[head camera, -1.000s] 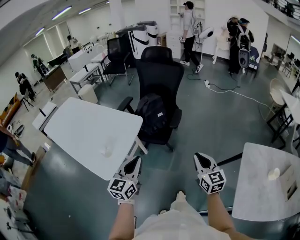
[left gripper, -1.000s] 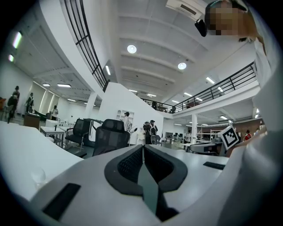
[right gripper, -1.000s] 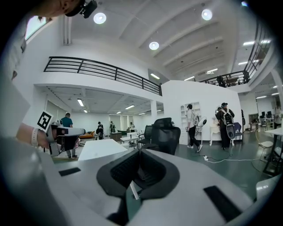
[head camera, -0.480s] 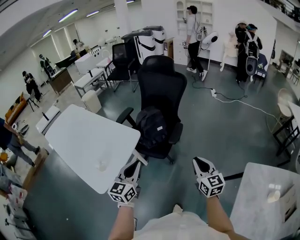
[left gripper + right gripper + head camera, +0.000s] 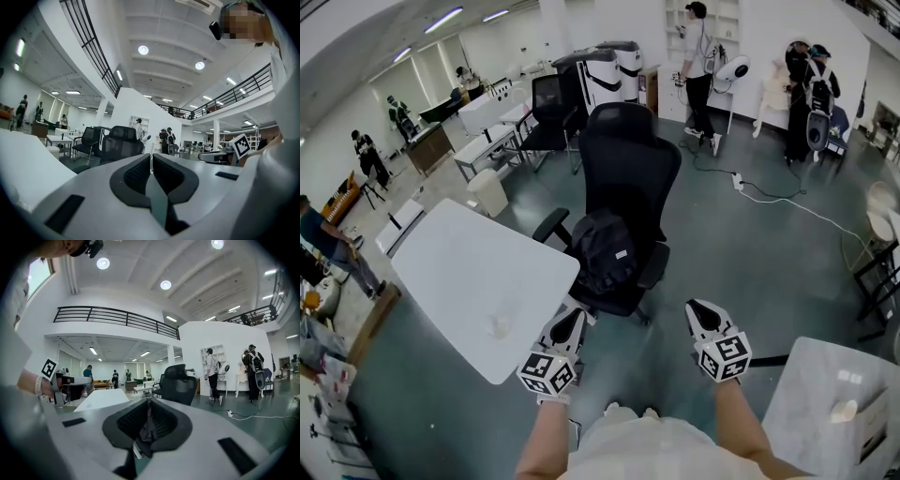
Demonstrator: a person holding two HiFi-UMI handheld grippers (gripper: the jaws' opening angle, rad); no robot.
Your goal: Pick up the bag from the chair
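Note:
A black bag [image 5: 605, 251] rests upright on the seat of a black office chair [image 5: 628, 169], leaning against its backrest. Both grippers are held low in front of the person, short of the chair and apart from the bag. My left gripper [image 5: 569, 319] points at the chair's front left, jaws closed together with nothing between them. My right gripper [image 5: 697, 310] sits to the right of the chair's base, also shut and empty. The chair's backrest shows in the left gripper view [image 5: 123, 140] and in the right gripper view [image 5: 180, 386]; the bag is hidden there.
A white table [image 5: 478, 277] stands close to the chair's left, its corner near my left gripper. A pale stone-look table [image 5: 825, 412] is at the lower right. A cable [image 5: 773, 199] runs across the grey floor behind. More chairs, desks and several people stand further back.
The view has drifted forward and slightly right; the chair and bag sit a little nearer and lower. Both grippers hold the same pose, still shut.

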